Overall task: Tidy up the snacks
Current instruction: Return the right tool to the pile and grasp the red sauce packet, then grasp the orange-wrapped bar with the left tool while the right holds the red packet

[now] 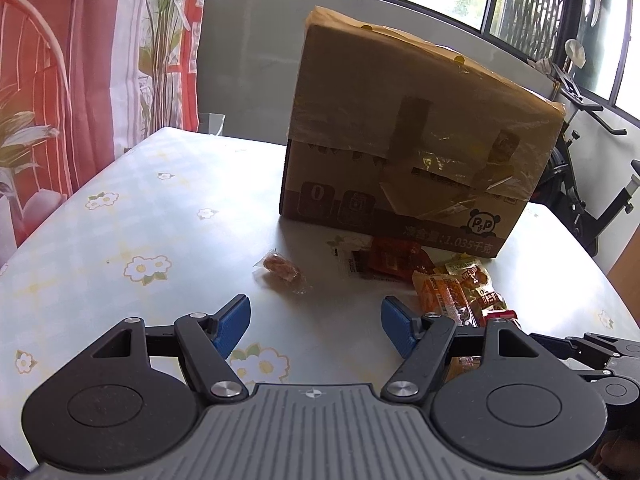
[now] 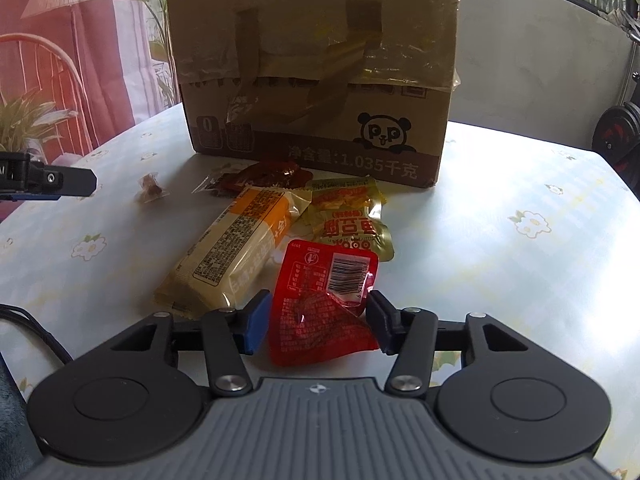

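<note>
Snacks heaped on table (image 2: 500,184) before cardboard box (image 2: 316,68), ready for sorting; right gripper (image 2: 318,318) fingers straddling red packet (image 2: 320,304), seemingly touching, grip unconfirmed; left gripper (image 1: 316,326) fingers wide open, empty, near small wrapped candy (image 1: 280,268).

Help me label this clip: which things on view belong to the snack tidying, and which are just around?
Job: red foil packet, long yellow wrapped bar, gold pouch, dark red packet, small clear-wrapped candy, taped cardboard box.
Around: floral tablecloth, red curtain, exercise bike.
</note>
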Available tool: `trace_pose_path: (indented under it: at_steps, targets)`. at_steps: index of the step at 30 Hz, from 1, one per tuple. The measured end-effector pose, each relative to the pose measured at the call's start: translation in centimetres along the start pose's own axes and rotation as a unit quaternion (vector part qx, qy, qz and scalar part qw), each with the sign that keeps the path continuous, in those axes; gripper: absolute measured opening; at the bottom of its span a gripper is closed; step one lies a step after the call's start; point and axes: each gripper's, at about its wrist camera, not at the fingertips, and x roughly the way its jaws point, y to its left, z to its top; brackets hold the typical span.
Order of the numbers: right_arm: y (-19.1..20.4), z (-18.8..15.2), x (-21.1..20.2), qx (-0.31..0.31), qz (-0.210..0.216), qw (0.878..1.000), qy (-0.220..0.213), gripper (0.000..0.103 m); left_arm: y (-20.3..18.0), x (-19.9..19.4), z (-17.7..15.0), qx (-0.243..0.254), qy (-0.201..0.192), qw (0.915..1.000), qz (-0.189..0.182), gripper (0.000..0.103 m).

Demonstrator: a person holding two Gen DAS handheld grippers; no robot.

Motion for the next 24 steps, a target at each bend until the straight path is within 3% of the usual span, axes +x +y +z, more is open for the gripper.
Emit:
trace_pose_path:
  at_steps: [7,13,24]
  targets:
    - [-0.8,0.8,-0.7,0.002,-0.002,0.999,-0.037,0.054,-1.0,0.4,0.1,0.008,0.006,0.9998,-0.015,0.075]
    - [-2.3,1.5,-0.4,-0.045,-0.032,0.995,-0.082,0.054,-2.9,1.4,0.2,0.022,0.019,0.9992,-0.028,0.075]
    - [-4.6,0.6,-0.3,-0.004,-0.012,0.995,-0.101,0.054,-7.1,5.2,0.6,0.026,0.055,0.9962,-0.063,0.075]
